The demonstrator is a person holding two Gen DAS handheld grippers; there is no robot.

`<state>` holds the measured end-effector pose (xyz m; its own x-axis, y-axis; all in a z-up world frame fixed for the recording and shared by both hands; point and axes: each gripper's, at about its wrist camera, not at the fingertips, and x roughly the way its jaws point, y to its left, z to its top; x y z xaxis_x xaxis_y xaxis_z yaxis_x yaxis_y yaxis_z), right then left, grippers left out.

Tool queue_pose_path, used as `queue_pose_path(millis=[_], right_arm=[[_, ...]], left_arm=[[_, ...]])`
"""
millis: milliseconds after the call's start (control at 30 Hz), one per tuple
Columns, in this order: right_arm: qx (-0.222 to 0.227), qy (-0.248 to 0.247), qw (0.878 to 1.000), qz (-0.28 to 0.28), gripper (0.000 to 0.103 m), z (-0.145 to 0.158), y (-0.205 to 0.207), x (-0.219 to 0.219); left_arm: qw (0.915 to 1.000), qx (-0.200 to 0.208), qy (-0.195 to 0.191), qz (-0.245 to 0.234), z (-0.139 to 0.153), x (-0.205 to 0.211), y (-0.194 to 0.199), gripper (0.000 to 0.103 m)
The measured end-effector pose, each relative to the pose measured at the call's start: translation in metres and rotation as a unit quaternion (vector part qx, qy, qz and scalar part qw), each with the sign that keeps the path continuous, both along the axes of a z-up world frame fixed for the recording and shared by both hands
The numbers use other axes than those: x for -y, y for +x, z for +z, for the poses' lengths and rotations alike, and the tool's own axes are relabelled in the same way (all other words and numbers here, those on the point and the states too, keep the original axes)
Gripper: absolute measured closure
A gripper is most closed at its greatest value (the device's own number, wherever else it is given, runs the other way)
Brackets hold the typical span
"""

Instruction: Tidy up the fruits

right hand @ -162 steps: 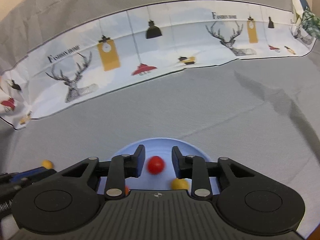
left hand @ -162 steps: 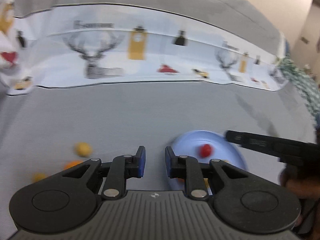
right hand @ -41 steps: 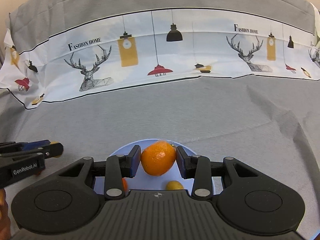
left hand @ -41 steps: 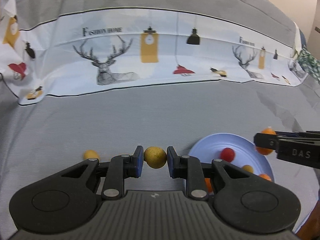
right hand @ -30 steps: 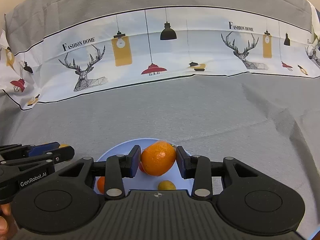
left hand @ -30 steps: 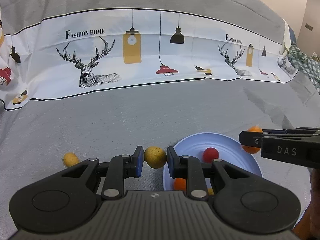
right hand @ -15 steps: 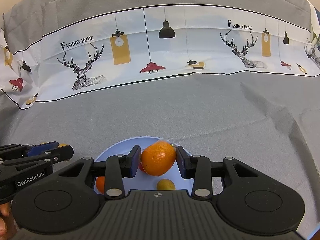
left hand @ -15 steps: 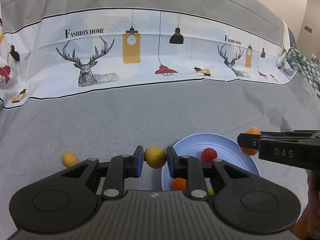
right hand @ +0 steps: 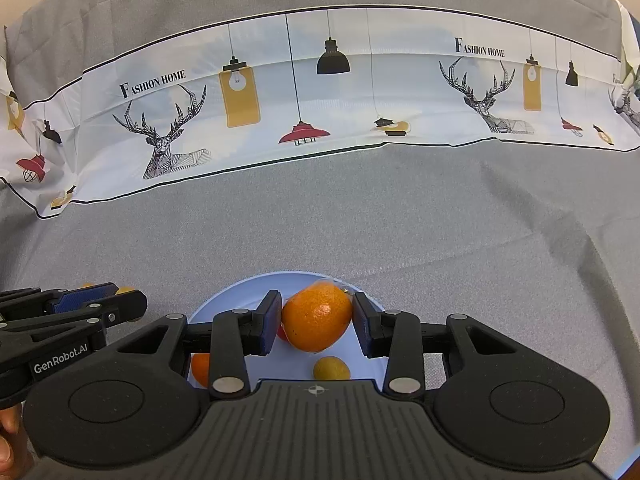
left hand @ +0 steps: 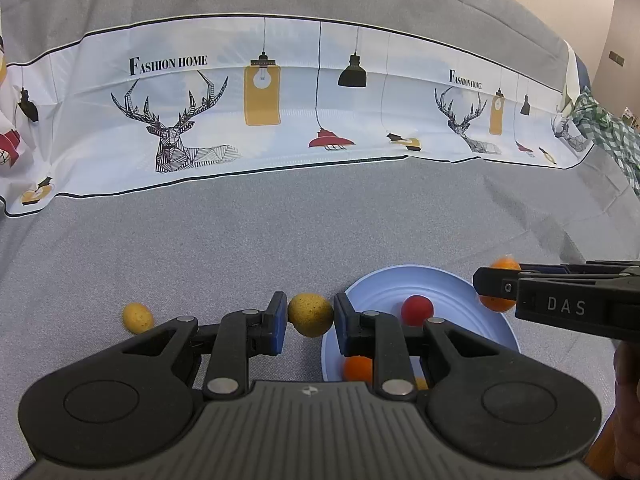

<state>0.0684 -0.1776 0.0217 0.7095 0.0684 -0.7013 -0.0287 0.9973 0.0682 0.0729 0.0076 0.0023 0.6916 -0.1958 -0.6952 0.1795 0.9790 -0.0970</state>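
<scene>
My left gripper (left hand: 310,315) is shut on a small yellow fruit (left hand: 310,314), held just left of the light blue plate (left hand: 372,286). On the plate lie a red fruit (left hand: 417,309) and a small orange fruit (left hand: 357,368). My right gripper (right hand: 316,318) is shut on a large orange (right hand: 317,317) and holds it over the plate (right hand: 236,292), above a small yellow fruit (right hand: 331,369) and an orange fruit (right hand: 201,368). The right gripper with the orange (left hand: 498,286) also shows at the right of the left wrist view.
Another yellow fruit (left hand: 137,317) lies on the grey cloth left of my left gripper. A white printed cloth band (left hand: 320,112) with deer and lamps runs across the back. A green checked cloth (left hand: 612,136) lies at the far right.
Little has moved in the last second: both grippers hold their fruit near the plate. Earlier, 5.4 s ago, both grippers were open and empty.
</scene>
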Motion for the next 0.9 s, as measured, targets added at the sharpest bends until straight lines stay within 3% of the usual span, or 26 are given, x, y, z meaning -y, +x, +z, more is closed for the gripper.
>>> queue_pose_path(millis=[900], right_arm=[[-0.002, -0.003, 1.000, -0.001, 0.063, -0.0010, 0.0003, 0.0000]], left_arm=[[1.0000, -0.001, -0.003, -0.004, 0.0018, 0.0049, -0.0033, 0.076]])
